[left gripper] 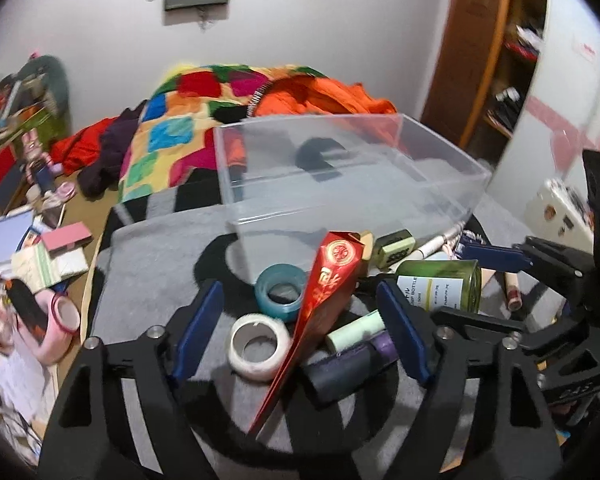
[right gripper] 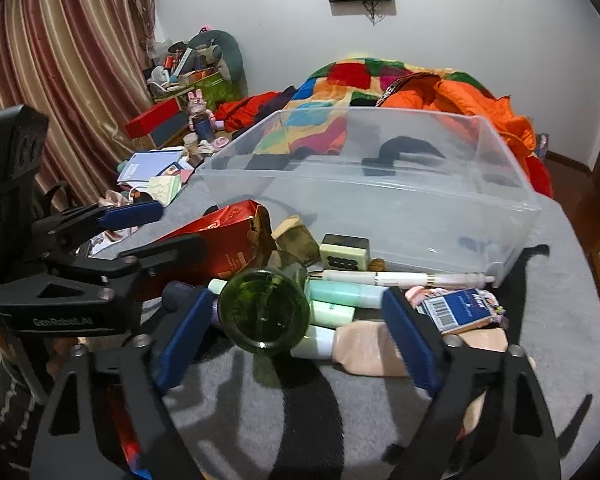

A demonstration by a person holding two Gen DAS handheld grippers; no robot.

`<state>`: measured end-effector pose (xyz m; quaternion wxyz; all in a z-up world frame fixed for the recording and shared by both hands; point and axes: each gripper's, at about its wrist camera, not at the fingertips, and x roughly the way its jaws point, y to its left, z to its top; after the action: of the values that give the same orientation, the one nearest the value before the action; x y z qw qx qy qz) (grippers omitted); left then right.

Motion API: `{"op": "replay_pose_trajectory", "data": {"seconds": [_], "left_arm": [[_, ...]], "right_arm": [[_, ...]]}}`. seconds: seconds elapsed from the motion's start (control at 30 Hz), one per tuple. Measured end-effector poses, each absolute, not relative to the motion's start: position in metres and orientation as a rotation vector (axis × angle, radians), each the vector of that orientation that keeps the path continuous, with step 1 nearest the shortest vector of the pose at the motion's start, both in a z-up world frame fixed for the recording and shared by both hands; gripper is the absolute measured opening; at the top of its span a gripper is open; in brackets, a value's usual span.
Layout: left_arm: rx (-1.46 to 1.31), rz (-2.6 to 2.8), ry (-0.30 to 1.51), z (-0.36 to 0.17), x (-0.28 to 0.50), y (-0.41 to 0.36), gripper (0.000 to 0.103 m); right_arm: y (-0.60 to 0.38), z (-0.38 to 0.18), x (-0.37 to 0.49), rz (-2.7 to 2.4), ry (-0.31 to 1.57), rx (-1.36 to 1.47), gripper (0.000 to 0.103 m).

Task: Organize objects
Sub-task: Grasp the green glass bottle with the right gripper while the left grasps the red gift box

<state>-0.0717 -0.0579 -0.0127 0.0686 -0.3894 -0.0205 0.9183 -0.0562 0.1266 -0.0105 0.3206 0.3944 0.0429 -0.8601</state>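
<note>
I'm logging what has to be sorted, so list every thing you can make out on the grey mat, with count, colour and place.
storage bin: one, clear, empty, behind the pile
tape rolls: two, white and teal, left of pile
paper packet: one, red and gold, leaning across the pile
glass bottle: one, green, lying on its side, mid-pile
tubes: several, pale green and white, beside the bottle
mahjong-style tile: one, pale green, before the bin
pen: one, white, along the bin's front
card box: one, blue, right
left gripper: open, over the tapes and packet
right gripper: open, around the bottle
</note>
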Motion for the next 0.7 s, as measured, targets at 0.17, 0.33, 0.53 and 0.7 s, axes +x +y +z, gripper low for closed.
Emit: {"op": "replay_pose_trajectory", "data": {"seconds": [0.17,0.33,0.53,0.7], "left_arm": [[-1.228,2.684,-0.025,-0.019,-0.086,-0.051,0.068],[-1.283,2.636,-0.003,-0.028,-0.098,-0.045,0.061],[-1.315,2.592,-0.016,-0.032,-0.109,-0.039,0.035],[-1.279,2.611,-0.071,-0.031,-0.106,-0.039,0.029]], "right_arm": [[0.124,-0.016,-0.063,-2.229,0.096,1.051,0.051],[0.127,-0.017,-0.063,-2.218,0.091,1.028,0.040],[0.136,-0.011,-0.057,-2.234,0.097,0.979,0.039],[0.147,-0.001,-0.054,-2.253,0.089,0.951,0.039]]}}
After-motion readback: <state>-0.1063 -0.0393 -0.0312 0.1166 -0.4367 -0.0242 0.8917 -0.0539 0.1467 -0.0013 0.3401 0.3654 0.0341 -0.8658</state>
